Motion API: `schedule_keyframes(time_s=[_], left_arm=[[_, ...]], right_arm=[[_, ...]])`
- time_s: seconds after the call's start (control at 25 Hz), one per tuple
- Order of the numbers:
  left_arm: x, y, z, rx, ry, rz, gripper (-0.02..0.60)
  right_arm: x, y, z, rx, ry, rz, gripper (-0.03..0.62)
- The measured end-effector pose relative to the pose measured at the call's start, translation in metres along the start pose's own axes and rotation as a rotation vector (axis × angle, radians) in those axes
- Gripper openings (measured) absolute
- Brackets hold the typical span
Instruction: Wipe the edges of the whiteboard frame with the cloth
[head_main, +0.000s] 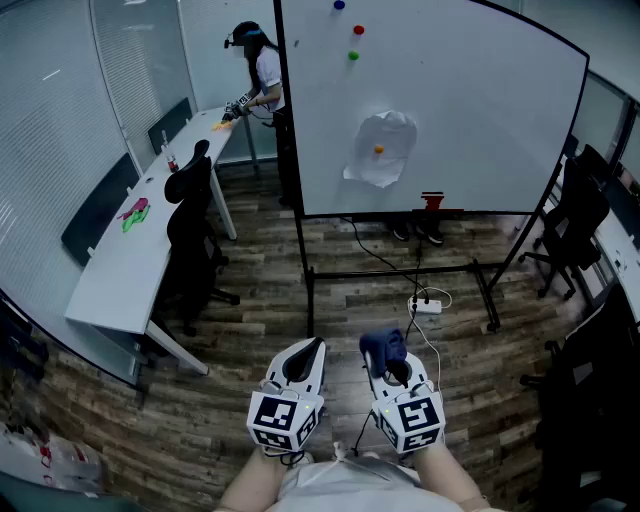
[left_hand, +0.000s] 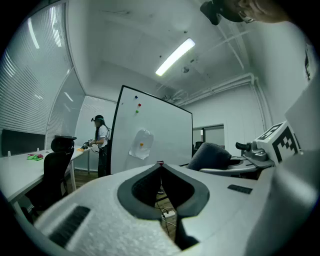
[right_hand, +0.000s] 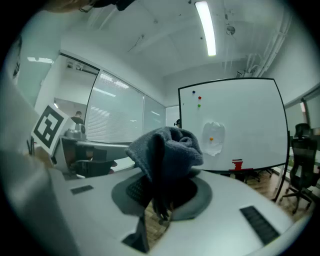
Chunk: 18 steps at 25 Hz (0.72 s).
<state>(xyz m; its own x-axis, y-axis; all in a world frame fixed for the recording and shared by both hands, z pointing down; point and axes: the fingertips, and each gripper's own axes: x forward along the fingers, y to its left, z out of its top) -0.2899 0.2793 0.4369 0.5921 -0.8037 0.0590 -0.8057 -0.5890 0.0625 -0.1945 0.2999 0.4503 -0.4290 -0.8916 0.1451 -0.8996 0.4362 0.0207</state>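
Note:
A large whiteboard (head_main: 470, 110) with a thin black frame stands on a rolling stand ahead of me, also seen in the left gripper view (left_hand: 165, 132) and the right gripper view (right_hand: 245, 117). A white sheet (head_main: 382, 148) and a few coloured magnets are stuck on it. A red item (head_main: 432, 200) rests at its lower edge. My right gripper (head_main: 386, 358) (right_hand: 164, 176) is shut on a bunched dark blue cloth (head_main: 382, 346) (right_hand: 167, 147) (left_hand: 210, 156). Beside it my left gripper (head_main: 307, 350) (left_hand: 160, 166) is shut with nothing in it. Both are held low, well short of the board.
A long white desk (head_main: 140, 250) with a black office chair (head_main: 190, 215) runs along the left wall. A person (head_main: 262, 75) works at its far end. More black chairs (head_main: 580, 210) stand right. A power strip (head_main: 427, 306) and cable lie by the stand's base bar (head_main: 400, 272).

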Motion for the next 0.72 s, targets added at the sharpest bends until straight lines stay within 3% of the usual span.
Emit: schedule_keyframes(time_s=[0.72], left_arm=[[0.043, -0.027, -0.016, -0.009, 0.037, -0.030, 0.018]], right_arm=[[-0.004, -0.057, -0.017, 0.080, 0.039, -0.030, 0.069]])
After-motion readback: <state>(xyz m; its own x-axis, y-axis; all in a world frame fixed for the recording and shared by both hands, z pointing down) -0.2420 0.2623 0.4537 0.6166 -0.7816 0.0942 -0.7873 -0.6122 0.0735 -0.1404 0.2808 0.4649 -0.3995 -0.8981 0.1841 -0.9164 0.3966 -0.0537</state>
